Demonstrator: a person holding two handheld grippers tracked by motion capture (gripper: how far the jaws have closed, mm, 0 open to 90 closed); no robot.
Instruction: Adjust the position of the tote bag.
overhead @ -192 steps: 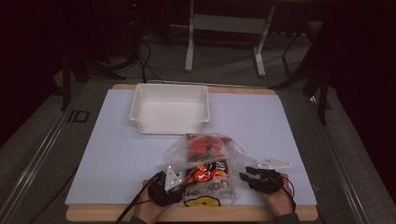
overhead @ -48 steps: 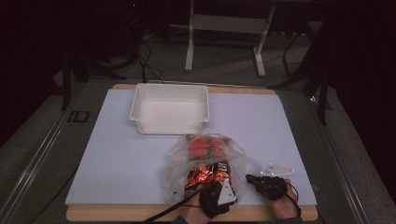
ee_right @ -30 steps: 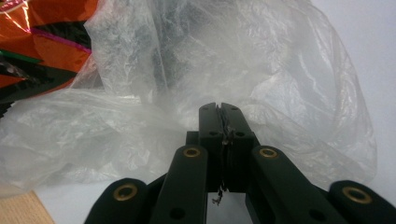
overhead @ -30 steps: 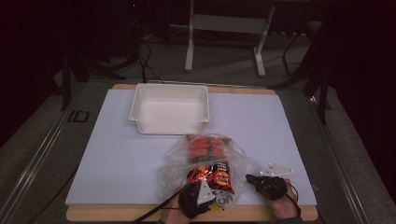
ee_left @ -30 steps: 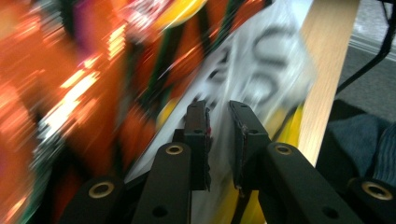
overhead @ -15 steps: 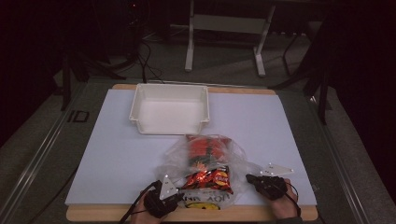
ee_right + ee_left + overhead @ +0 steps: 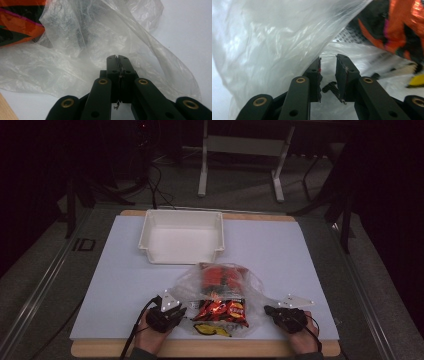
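Clear plastic bag (image 7: 220, 302) with snack packets (image 7: 220, 309) lies near table edge, between your hands. Your left gripper (image 7: 327, 68) at bag's left: jaws just opened, slightly apart, gripping nothing. Your right gripper (image 7: 117, 62) clamped on bag's right edge.

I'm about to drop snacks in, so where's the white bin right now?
In the high view the white bin sits on the far part of the white mat, left of centre, just beyond the clear plastic bag, apart from it.

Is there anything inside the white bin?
No, the white bin at the back of the table shows only its bare white bottom, while the snack bags lie in the clear plastic bag nearer the person.
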